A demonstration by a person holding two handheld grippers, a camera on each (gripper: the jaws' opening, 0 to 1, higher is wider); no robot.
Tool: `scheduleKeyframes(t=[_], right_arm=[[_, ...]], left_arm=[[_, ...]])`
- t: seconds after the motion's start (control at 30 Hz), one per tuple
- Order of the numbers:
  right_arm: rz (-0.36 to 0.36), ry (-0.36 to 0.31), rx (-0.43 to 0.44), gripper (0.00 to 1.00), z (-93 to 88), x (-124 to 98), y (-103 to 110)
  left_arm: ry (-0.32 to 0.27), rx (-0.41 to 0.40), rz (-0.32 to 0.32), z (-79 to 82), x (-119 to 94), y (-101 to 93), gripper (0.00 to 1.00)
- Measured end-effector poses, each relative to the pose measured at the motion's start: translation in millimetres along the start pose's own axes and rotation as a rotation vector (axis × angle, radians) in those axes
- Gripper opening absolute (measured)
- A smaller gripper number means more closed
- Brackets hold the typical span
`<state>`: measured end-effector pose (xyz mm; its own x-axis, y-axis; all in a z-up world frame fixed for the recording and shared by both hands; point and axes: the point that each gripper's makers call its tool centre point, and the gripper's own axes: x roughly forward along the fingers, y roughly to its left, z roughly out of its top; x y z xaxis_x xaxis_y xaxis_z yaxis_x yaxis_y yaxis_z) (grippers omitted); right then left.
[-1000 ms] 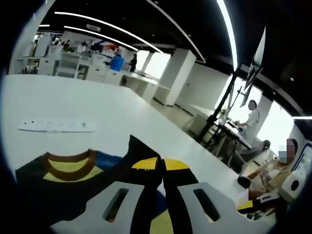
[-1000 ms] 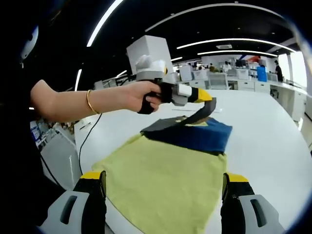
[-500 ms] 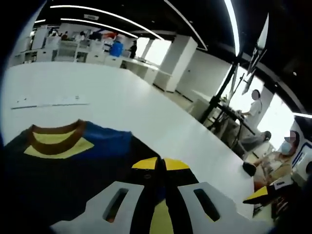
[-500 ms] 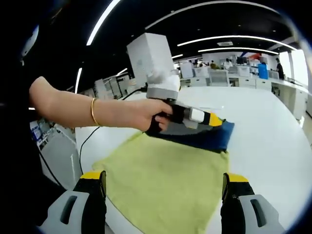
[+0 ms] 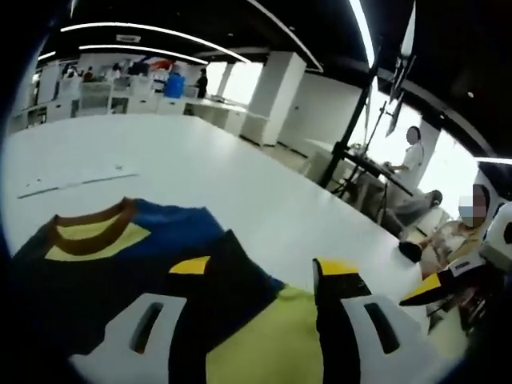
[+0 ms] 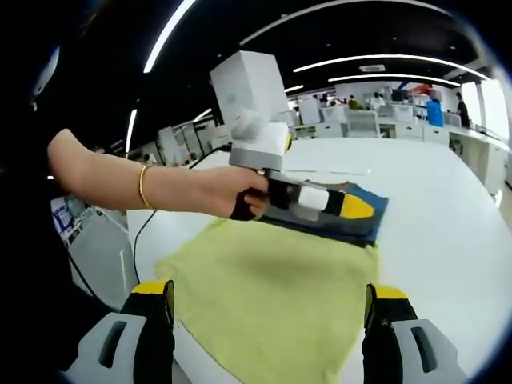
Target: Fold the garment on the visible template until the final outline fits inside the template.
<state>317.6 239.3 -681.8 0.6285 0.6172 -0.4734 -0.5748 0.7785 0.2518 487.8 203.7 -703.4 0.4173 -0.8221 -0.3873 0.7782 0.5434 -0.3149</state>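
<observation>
- The shirt lies flat on the white surface: a yellow-green body nearest the right tongs, a dark blue part at the far end.
- In the left gripper view the collar, brown-edged with yellow inside, faces up on the dark blue cloth, and a black flap lies across it toward the yellow-green part.
- The left tongs are spread apart, low over the seam where black meets yellow-green, with no cloth between them. My reading is that a fold has just been laid down there.
- The right tongs are wide open too, hanging off the near hem and holding nothing.
- In the right gripper view a hand grips the left tool, whose yellow-tipped nose sits on the dark end of the shirt.
- I cannot make out a template outline in either view, so the fit cannot be judged; the yellow-green half looks unfolded, so the job seems only partly done.
- To do this step well: lift the left tongs straight up so the fresh fold is not dragged.
- Then take the near hem at its corners, one per tool, and carry it evenly toward the collar, keeping the edge square and the whole shirt on the surface.
</observation>
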Motion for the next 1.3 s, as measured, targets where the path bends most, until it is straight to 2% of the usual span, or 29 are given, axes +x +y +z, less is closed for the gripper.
scheduleKeyframes(t=[0.07, 0.13, 0.17, 0.4, 0.63, 0.8, 0.9, 1.17, 1.3], right_arm=[[0.01, 0.024, 0.012, 0.99, -2.1, 1, 0], [0.022, 0.078, 0.062, 0.99, -9.9, 0, 1], [0.026, 0.074, 0.046, 0.99, -8.7, 2, -1], [0.054, 0.089, -0.009, 0.99, -2.5, 2, -1], [0.116, 0.158, -0.086, 0.99, -5.9, 3, 8], [0.138, 0.201, -0.135, 0.99, -10.8, 3, 10], [0.148, 0.213, -0.146, 0.99, -12.1, 2, 12], [0.183, 0.258, -0.181, 0.97, -20.4, 1, 19], [0.193, 0.275, -0.197, 0.94, -24.2, 0, 22]], left_arm=[[-0.007, 0.011, 0.01, 1.9, -8, 3.0, 0.6], [-0.013, 0.001, 0.034, 3.6, -14, 9.2, 0.66], [-0.032, 0.004, 0.034, 6.5, -20, 10.8, 0.7], [-0.038, 0.057, 0.017, 7.7, -48, 10.2, 0.82], [-0.023, 0.111, -0.007, -0.7, -76, 3.1, 0.91], [-0.033, 0.113, -0.03, -7.7, -98, -1.0, 0.98], [-0.008, 0.151, -0.044, -14.7, -110, -2.7, 0.99], [0.008, 0.191, -0.071, -25.2, -143, -13.5, 0.99], [0.038, 0.194, -0.055, -38.0, -163, -14.3, 0.99]])
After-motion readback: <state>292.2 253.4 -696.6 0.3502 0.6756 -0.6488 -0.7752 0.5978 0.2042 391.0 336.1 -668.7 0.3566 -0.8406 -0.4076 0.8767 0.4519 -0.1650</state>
